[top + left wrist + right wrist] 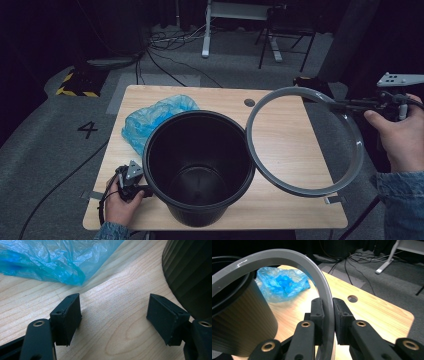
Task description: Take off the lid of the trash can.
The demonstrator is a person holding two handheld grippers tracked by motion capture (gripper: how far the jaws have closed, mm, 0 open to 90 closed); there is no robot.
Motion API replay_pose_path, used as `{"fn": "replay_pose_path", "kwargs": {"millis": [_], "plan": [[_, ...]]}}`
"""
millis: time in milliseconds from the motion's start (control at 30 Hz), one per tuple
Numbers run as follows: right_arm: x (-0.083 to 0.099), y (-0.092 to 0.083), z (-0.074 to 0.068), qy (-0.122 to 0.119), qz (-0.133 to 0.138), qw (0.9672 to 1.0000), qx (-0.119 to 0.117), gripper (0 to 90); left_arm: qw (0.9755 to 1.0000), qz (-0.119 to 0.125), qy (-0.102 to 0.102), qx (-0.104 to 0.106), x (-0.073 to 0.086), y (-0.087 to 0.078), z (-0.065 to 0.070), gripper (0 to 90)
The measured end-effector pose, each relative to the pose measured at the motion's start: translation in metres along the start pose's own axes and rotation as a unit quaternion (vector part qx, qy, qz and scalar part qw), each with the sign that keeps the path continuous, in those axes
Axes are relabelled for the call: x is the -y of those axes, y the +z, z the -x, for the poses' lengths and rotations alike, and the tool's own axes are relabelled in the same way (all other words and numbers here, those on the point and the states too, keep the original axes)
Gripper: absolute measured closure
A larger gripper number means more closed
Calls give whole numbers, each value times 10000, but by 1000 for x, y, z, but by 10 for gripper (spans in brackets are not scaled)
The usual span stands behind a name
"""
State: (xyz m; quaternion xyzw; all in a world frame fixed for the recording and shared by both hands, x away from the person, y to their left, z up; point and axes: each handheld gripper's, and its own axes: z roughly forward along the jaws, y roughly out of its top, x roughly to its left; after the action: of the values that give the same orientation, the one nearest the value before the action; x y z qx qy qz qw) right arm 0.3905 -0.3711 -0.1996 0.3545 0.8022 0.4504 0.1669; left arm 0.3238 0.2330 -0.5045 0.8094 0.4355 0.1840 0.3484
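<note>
The right gripper [328, 315] is clenching its two black jaws on the thin wall of the grey ring [287, 257], holding it in the air to the right of the black bin [199, 165], part over the wooden table [285, 135] and part past its right edge. The left gripper [113, 315] is resting on the table with its jaws spread wide and nothing between them, just beside the bin's ribbed wall, with the crumpled blue plastic bag [50, 260] lying beyond them.
</note>
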Motion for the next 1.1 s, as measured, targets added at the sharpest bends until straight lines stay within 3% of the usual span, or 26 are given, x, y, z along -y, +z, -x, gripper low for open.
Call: {"fn": "replay_pose_path", "kwargs": {"millis": [233,600,733,1100], "plan": [[18,2,11,94,-37,9999,79,793,10000,1,40,21,-1,1,0,278],[61,25,32,334,-191,9992,127,793,10000,7,33,18,-1,1,0,279],[75,39,35,321,-337,9986,252,793,10000,5,35,17,-1,1,0,279],[120,84,44,453,-589,9969,262,792,10000,39,36,10,-1,1,2,315]]}}
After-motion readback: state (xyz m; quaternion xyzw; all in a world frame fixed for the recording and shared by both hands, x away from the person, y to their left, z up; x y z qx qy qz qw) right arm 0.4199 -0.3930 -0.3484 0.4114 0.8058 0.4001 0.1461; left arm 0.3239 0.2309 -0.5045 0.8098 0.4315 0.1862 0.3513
